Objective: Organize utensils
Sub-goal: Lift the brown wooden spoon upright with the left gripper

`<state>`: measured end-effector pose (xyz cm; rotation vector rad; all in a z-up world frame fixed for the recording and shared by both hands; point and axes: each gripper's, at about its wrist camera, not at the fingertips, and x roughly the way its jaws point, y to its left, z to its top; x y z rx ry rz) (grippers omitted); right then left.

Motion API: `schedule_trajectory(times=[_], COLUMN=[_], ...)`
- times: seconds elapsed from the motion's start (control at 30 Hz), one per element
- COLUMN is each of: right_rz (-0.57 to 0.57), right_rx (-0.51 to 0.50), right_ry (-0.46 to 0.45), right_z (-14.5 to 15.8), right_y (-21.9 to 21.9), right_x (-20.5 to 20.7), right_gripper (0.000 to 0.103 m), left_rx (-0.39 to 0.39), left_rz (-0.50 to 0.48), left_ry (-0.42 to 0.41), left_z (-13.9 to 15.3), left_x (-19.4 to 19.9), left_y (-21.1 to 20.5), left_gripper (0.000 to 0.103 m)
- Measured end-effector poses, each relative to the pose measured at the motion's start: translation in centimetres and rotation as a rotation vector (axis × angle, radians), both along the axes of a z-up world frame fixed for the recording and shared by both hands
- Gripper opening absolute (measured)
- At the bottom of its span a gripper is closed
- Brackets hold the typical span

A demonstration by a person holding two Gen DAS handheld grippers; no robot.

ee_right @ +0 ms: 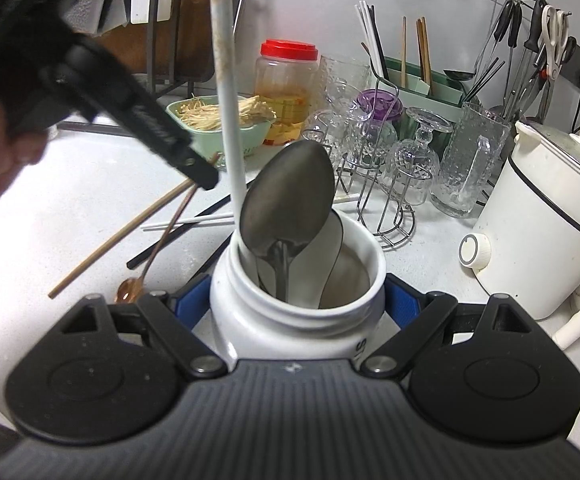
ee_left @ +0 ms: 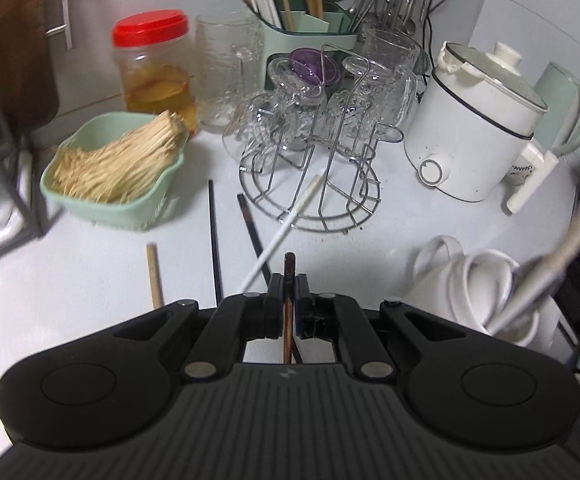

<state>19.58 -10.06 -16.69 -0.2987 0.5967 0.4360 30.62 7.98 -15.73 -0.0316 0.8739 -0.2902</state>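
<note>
White ceramic jar (ee_right: 296,300), round and glossy, sits low in the centre of the right view, and the right tool (ee_right: 296,300) has its blue pads pressed on both flanks of it. Inside stand a dull steel spoon (ee_right: 288,208), bowl up, a second spoon behind it, and a long white handle (ee_right: 226,92) rising to the top edge.

Over in the left view, the left tool (ee_left: 289,292) is pressed nearly together, pinching a thin brown-handled spoon (ee_left: 289,276) at lower centre. From the right view its coppery bowl (ee_right: 127,291) hangs at lower left, just over the table (ee_right: 30,248).

Loose on the smooth pale table: a wooden chopstick (ee_right: 130,232), black chopsticks (ee_left: 214,240) and a white stick (ee_left: 282,232), crossing one another. Behind, a wire rack (ee_left: 310,184) with upturned cut-glass cups.
</note>
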Motion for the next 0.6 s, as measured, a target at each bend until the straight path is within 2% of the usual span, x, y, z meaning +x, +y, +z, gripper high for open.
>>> schedule_trajectory(times=[0.3, 0.6], right_rz=[-0.001, -0.003], right_rx=[0.0, 0.001], right_ry=[0.002, -0.002], right_z=[0.0, -0.1], right_y=[0.0, 0.1], right_x=[0.1, 0.1], right_gripper=[0.092, 0.092], left_rx=[-0.031, -0.062], left_rz=[0.064, 0.083], left_ry=[0.0, -0.018], left_z=[-0.3, 1.2], left_x=[-2.9, -4.5], left_y=[0.9, 1.4], left_gripper=[0.006, 0.006])
